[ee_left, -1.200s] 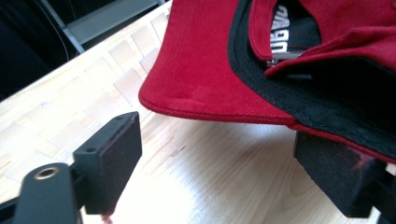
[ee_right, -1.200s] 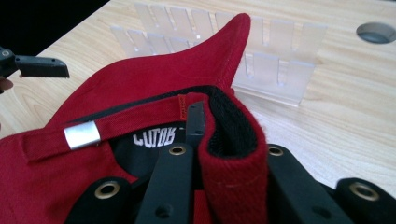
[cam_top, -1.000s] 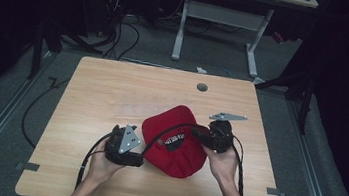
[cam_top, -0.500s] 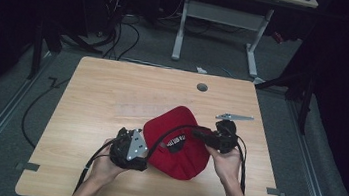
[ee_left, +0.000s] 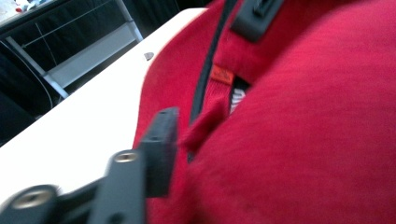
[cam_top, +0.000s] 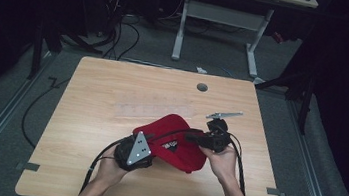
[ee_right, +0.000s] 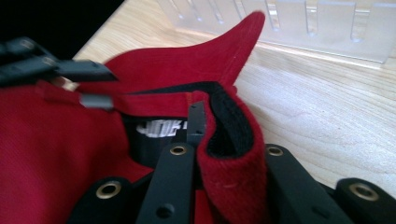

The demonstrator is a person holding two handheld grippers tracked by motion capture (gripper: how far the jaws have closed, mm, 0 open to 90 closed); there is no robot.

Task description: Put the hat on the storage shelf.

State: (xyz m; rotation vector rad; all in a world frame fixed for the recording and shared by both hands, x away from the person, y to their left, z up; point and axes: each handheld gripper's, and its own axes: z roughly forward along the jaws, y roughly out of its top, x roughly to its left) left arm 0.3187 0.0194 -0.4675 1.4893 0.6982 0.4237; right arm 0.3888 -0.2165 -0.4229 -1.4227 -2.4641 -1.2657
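Evidently soft and light, the red cap (cam_top: 176, 146) lay near the table's (cam_top: 113, 90) front edge, my left claw (cam_top: 148, 150) just closing on its edge, my right claw (cam_top: 196, 140) clenched on its doubled band.

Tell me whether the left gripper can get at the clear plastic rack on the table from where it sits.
Probably not directly: the left gripper has just been closing on the red cap, and that cap lies between it and the clear rack.
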